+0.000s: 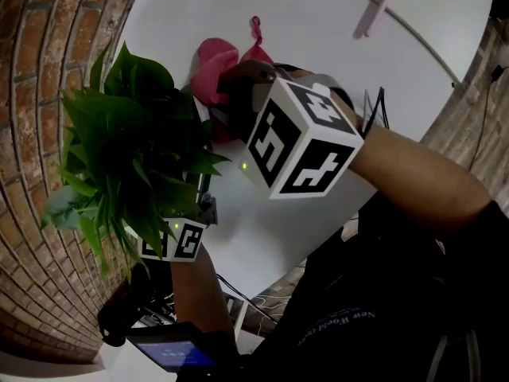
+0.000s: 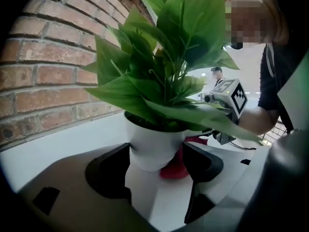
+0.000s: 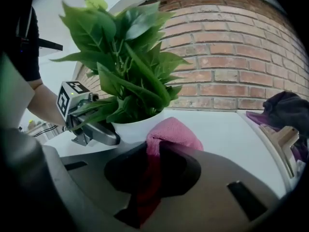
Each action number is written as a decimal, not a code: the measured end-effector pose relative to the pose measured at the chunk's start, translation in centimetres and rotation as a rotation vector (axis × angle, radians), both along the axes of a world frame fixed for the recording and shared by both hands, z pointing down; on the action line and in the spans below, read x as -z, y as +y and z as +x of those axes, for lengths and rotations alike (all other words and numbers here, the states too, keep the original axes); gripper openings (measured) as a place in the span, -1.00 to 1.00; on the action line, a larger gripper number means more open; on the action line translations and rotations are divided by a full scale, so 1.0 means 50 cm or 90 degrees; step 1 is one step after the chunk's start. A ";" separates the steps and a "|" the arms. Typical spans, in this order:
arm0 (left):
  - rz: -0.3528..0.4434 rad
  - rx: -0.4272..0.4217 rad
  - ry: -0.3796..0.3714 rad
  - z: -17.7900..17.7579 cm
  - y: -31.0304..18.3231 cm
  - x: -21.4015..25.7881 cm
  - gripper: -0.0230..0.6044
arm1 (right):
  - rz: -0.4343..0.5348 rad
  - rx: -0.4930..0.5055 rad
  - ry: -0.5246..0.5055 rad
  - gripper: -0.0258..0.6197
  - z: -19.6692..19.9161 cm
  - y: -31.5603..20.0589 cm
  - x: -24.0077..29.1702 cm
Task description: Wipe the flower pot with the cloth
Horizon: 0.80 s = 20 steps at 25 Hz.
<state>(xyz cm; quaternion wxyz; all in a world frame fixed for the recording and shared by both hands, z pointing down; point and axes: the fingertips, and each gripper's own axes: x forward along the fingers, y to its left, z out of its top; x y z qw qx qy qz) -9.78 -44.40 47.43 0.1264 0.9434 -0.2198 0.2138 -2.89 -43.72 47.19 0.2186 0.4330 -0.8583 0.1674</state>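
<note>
Where the flower pot (image 2: 153,149) stands on the white table (image 3: 227,129) near the brick wall (image 2: 48,76), the left gripper (image 2: 157,152) clamps its sides. The right gripper (image 3: 153,154), nearly closed, pinches the pink cloth (image 3: 173,132) against the pot.

A white flower pot (image 2: 153,151) is shown beneath glossy green leaves (image 1: 131,150), and the cloth (image 3: 174,135) is seen in pink, darkened to deep red where it is shadowed. The table (image 1: 318,30) is rendered in plain white, while the wall (image 2: 53,76) is patterned in red-brown brick crossed by pale grey mortar lines. Black square markers on white are borne by the cube (image 1: 301,146) of the right gripper (image 3: 152,149), its jaws are seen as black, a black sleeve (image 1: 413,237) is worn, and a pale pink stick (image 1: 374,6) is seen.
</note>
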 end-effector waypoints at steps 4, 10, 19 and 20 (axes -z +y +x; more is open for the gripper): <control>-0.008 0.017 0.009 0.006 -0.001 -0.001 0.15 | -0.002 0.014 0.003 -0.77 -0.025 0.015 -0.008; -0.038 0.033 0.003 0.004 0.010 0.001 0.14 | -0.030 0.088 -0.021 -0.77 -0.114 0.097 -0.024; -0.035 -0.018 -0.005 -0.010 0.011 0.009 0.14 | -0.001 -0.036 -0.008 -0.77 0.038 -0.001 -0.001; -0.026 -0.010 -0.002 -0.013 -0.009 0.010 0.14 | 0.003 -0.038 -0.003 -0.77 0.048 -0.021 -0.003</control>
